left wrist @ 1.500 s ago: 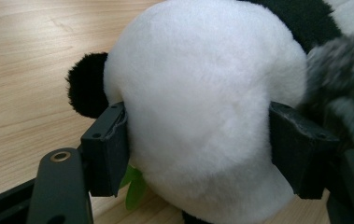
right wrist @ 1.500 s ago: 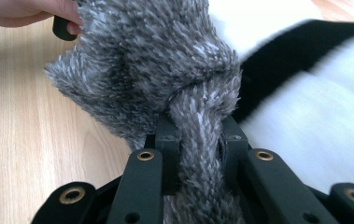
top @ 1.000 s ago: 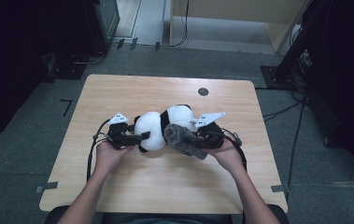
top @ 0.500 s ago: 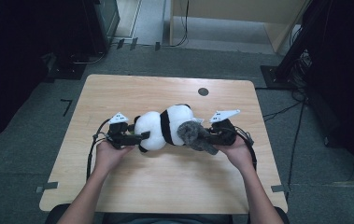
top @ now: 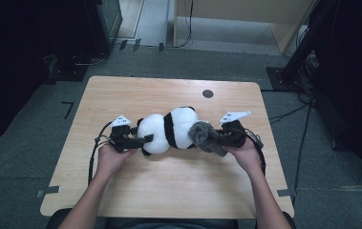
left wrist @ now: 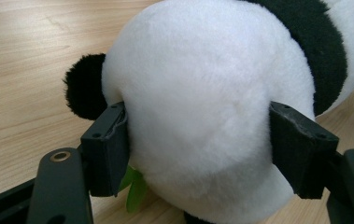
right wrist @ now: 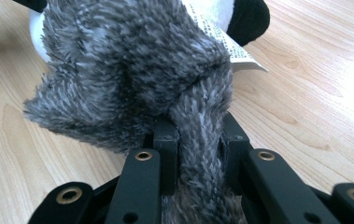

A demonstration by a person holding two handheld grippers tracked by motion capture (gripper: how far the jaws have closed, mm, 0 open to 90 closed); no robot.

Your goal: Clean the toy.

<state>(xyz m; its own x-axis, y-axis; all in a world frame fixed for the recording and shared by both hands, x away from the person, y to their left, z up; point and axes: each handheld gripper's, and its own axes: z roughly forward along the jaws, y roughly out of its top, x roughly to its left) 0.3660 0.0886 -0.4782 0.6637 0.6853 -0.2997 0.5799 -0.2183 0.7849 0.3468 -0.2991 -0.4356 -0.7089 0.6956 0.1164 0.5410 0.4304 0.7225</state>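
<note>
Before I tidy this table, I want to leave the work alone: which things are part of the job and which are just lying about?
In the job:
- panda plush toy, clamped by the left tongs
- grey furry cloth, pinched in the right tongs
- paper tag on the panda

Lying about:
- dark round spot on the table
- equipment on the floor beyond

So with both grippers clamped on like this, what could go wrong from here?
1. The left gripper squeezes the panda toy's soft round white end; the plush could squirt out if pulled.
2. The right gripper pinches only a thin fold of the grey furry fabric, which might slip free or stretch.
3. The paper tag on the panda lies beside the grey fabric and could snag or crumple.
</note>
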